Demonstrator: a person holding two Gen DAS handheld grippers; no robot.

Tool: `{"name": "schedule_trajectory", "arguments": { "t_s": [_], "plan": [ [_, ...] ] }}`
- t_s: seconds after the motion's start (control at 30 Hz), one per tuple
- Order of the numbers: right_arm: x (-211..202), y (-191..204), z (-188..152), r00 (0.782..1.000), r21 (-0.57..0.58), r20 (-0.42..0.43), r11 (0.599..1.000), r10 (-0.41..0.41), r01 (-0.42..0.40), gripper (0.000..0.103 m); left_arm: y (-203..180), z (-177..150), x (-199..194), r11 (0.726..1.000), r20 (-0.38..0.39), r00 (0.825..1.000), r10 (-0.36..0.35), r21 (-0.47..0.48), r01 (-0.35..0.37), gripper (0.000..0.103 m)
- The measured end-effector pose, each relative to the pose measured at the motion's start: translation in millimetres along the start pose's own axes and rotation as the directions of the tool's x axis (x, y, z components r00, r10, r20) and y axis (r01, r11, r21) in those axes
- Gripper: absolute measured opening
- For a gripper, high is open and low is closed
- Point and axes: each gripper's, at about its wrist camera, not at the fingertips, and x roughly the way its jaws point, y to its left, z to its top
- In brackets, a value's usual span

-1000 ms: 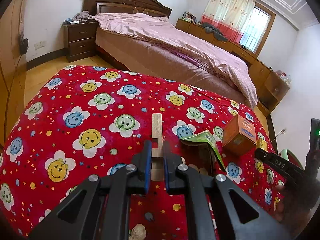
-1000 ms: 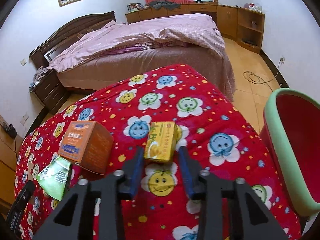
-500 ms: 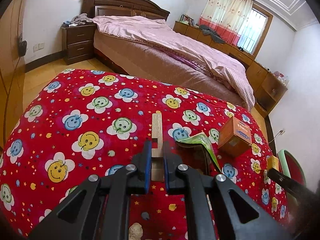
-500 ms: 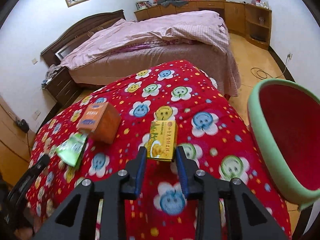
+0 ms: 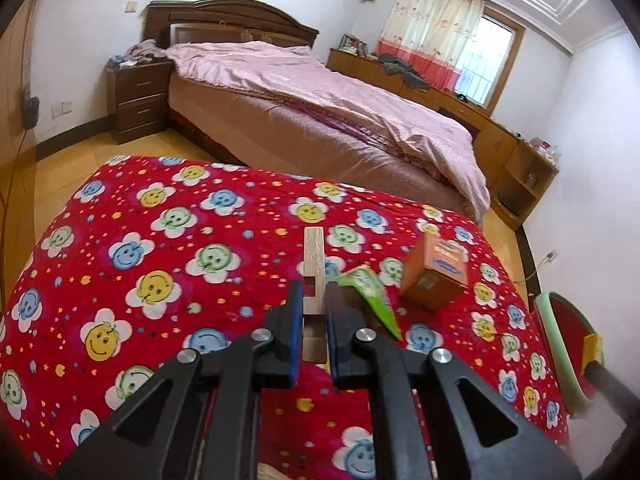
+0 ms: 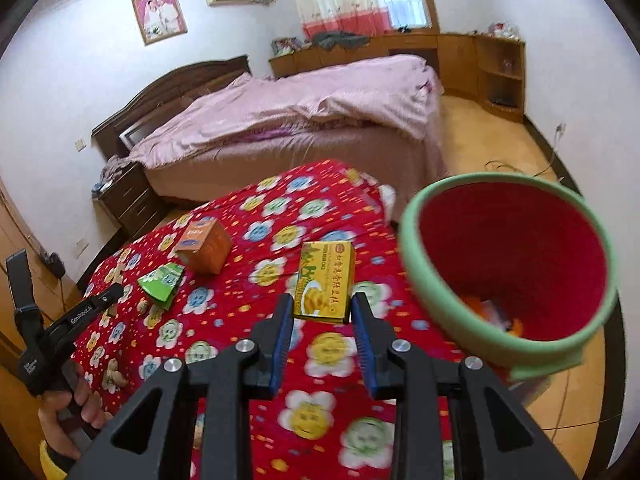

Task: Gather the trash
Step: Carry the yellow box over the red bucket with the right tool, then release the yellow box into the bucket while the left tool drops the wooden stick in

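Observation:
My right gripper (image 6: 322, 304) is shut on a yellow snack box (image 6: 325, 276) and holds it in the air above the red flowered cloth (image 6: 256, 208), just left of a red bin with a green rim (image 6: 408, 248). My left gripper (image 5: 311, 296) is shut on a wooden clothespin (image 5: 313, 252), lifted over the cloth (image 5: 160, 240). An orange carton (image 5: 436, 276) and a green wrapper (image 5: 374, 292) lie on the cloth to its right; the orange carton (image 6: 204, 244) and the green wrapper (image 6: 162, 280) also show in the right wrist view. The bin (image 5: 560, 344) appears at that view's right edge.
A peanut shell (image 6: 114, 374) and other small bits lie on the cloth near a person's hand (image 6: 76, 408) holding the left gripper. Orange scraps (image 6: 492, 312) sit in the bin's bottom. A bed (image 5: 320, 120) stands beyond the cloth, a nightstand (image 5: 138, 100) beside it.
My right gripper carried the yellow box up and to the right, so the bin now sits close beside it. My left gripper rose slightly with the clothespin.

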Motion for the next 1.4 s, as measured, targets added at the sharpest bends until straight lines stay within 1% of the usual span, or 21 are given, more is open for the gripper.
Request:
{"name": "schedule_trajectory", "arguments": {
  "t_s": [0.13, 0.27, 0.53, 0.63, 0.73, 0.9, 1.17, 1.4],
  "plan": [
    [-17, -29, 0, 0.999, 0.046, 0.028, 0.998, -0.037, 0.036, 0.032, -17, -2, -2, 0.999, -0.008, 1.000, -0.012, 0.041, 0.013, 0.010],
    [-29, -56, -4, 0.996, 0.088, 0.046, 0.994, -0.071, 0.067, 0.032, -39, -5, -9, 0.995, -0.027, 0.999, -0.045, 0.090, 0.048, 0.010],
    [-44, -104, -13, 0.993, 0.174, 0.062, 0.981, -0.099, 0.087, 0.032, -94, -8, -28, 0.974, -0.063, 0.989, -0.136, 0.175, 0.145, 0.010],
    [-45, -120, -14, 0.993, 0.201, 0.062, 0.976, -0.101, 0.087, 0.032, -119, -10, -30, 0.960, -0.106, 0.975, -0.194, 0.185, 0.211, 0.010],
    [-47, -134, -16, 0.993, 0.218, 0.064, 0.973, -0.095, 0.079, 0.032, -144, -13, -29, 0.943, -0.153, 0.956, -0.252, 0.185, 0.278, 0.010],
    [-49, -156, -14, 0.994, 0.245, 0.082, 0.968, -0.075, 0.053, 0.032, -187, -21, -23, 0.913, -0.211, 0.927, -0.309, 0.206, 0.351, 0.010],
    [-46, -184, -5, 0.992, 0.285, 0.114, 0.958, -0.062, 0.027, 0.032, -254, -43, -6, 0.865, -0.292, 0.892, -0.344, 0.273, 0.422, 0.010],
    [-39, -205, -4, 0.992, 0.328, 0.115, 0.945, -0.052, 0.012, 0.032, -297, -61, 14, 0.833, -0.353, 0.873, -0.338, 0.319, 0.452, 0.010]
  ]
}}
